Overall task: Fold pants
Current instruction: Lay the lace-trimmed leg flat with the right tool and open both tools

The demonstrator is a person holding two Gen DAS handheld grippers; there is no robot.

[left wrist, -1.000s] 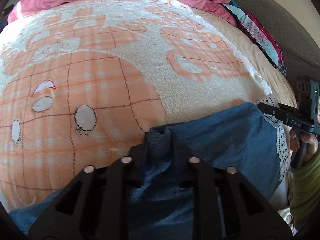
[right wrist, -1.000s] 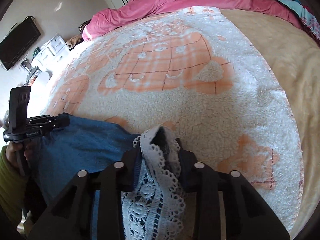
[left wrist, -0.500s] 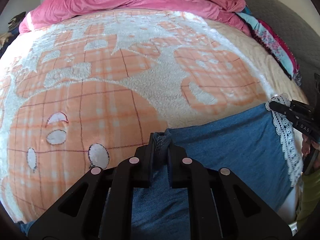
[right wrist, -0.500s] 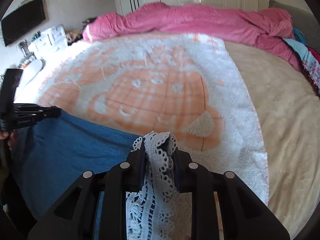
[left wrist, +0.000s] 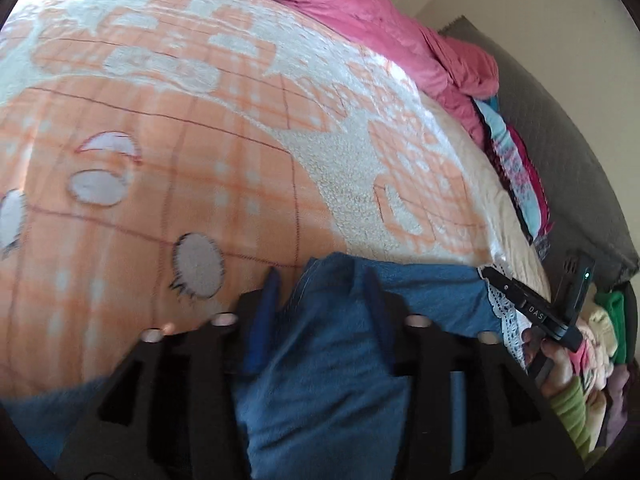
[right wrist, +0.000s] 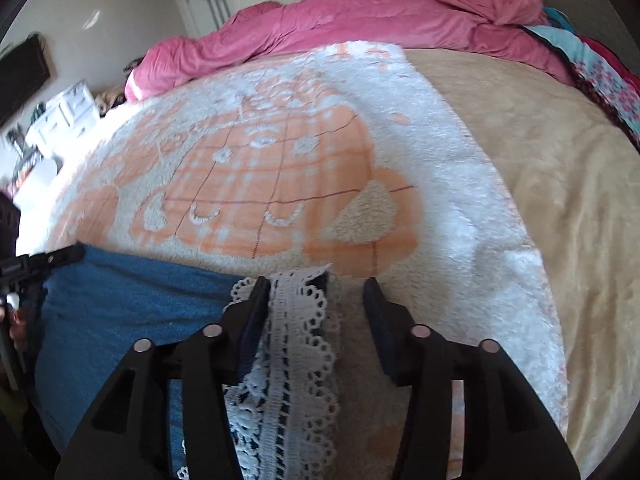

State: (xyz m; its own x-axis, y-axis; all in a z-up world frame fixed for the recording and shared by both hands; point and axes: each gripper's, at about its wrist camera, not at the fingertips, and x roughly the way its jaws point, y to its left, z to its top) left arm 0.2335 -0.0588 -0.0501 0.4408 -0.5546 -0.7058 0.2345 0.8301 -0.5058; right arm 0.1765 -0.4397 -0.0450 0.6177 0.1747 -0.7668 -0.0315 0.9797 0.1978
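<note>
Two grippers stand over the near edge of the bed, and both have their jaws spread wide. The left gripper (left wrist: 320,280) has a bunched corner of the blue pants (left wrist: 320,360) lying loose between its fingers, the cloth touching neither pad that I can make out. The right gripper (right wrist: 316,292) is parted the same way around the white lace hem (right wrist: 296,344); the lace leans against its left finger and leaves a clear gap on the other side. Neither pinches anything, so I read this as the let-go after the cloth was laid down.

The pants are stretched crosswise along the bed's near edge, denim corner at one end, lace trim at the other, resting on the fleecy orange-and-white blanket (right wrist: 280,184). Holding the two far ends apart like that would pull the fabric flat and straight, which is probably why the hands sit so wide. From the left view the other gripper shows at the far right, just at the lace, confirming the span.

Beyond the pants the blanket runs on bare, giving room to fold forward. To its right lies a tan bedspread (right wrist: 540,152). At the far side a rumpled pink duvet (right wrist: 360,20) is heaped along the bed, well apart from the work, with some patterned cloth beside it.
</note>
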